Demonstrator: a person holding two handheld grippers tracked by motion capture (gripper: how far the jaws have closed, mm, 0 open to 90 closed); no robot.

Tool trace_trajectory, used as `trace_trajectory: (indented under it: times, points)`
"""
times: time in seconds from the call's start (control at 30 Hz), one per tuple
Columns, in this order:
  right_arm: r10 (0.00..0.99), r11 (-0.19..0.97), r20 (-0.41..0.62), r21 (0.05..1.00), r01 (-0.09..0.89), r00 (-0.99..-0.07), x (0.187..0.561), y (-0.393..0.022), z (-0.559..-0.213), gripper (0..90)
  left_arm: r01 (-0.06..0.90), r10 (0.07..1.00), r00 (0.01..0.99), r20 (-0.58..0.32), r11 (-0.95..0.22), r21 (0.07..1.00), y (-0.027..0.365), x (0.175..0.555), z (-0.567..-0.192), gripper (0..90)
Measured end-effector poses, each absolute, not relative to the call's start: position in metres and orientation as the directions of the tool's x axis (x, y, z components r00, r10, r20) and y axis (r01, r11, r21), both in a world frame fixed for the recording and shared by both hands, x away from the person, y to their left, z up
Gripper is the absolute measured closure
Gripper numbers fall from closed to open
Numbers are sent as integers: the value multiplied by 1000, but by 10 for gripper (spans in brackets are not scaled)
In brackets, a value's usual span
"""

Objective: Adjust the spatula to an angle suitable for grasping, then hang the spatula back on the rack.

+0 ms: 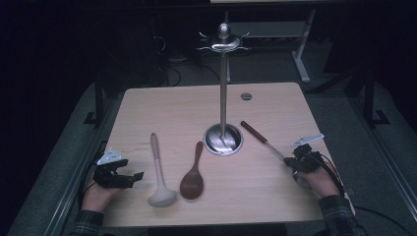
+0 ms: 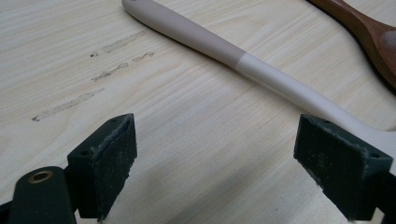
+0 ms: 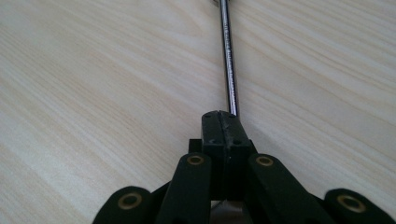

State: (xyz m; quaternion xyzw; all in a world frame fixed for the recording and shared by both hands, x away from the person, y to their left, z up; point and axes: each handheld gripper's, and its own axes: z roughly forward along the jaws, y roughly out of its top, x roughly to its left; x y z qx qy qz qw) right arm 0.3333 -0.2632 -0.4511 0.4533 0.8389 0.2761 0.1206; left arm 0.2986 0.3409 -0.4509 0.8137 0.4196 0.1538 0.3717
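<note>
The slim steel utensil with the dark red handle (image 1: 259, 137) lies on the pale wooden table (image 1: 275, 196), its long axis running from its handle at ten o'clock to the right gripper (image 1: 289, 160) at four o'clock. That gripper's jaws are pinched tight on the chrome shaft (image 3: 229, 60), which runs straight ahead toward twelve o'clock in the right gripper view. The left gripper (image 1: 136, 175) rests well apart, jaws spread wide and empty, the cream ladle (image 1: 158, 172) just beside it at three o'clock.
</note>
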Motion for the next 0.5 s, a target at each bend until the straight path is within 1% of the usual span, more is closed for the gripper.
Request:
trace_trajectory:
  times: [0.13,0.17,0.27,0.3,0.33,0.37,0.4,0.43,0.5]
  points:
    - [834,432,45,568,701,-550,334,-263,-452,897,568,797,601,-63,-369,736,341,298,-451,129]
    - [833,439,27,573,691,-552,336,-265,-452,897,568,797,601,-63,-369,736,341,298,-452,129]
    - [835,429,44,573,699,-549,337,-266,-452,893,566,796,602,-62,-371,736,341,298,-451,129]
    - [832,399,90,587,705,-547,336,-266,-447,848,567,797,600,-64,-368,737,342,298,-451,129]
    - [832,399,90,587,705,-547,336,-266,-447,848,567,797,600,-64,-368,737,342,298,-451,129]
    - [824,411,81,597,689,-561,338,-264,-443,806,569,798,599,-68,-364,737,342,298,-451,129]
    - [824,411,81,597,689,-561,338,-264,-443,806,569,798,599,-68,-364,737,342,298,-451,129]
    - [823,407,91,595,693,-561,341,-260,-440,764,571,798,598,-69,-364,736,342,298,-451,129]
    - [822,409,94,588,697,-561,345,-257,-438,728,572,802,592,-81,-348,743,341,298,-452,129]
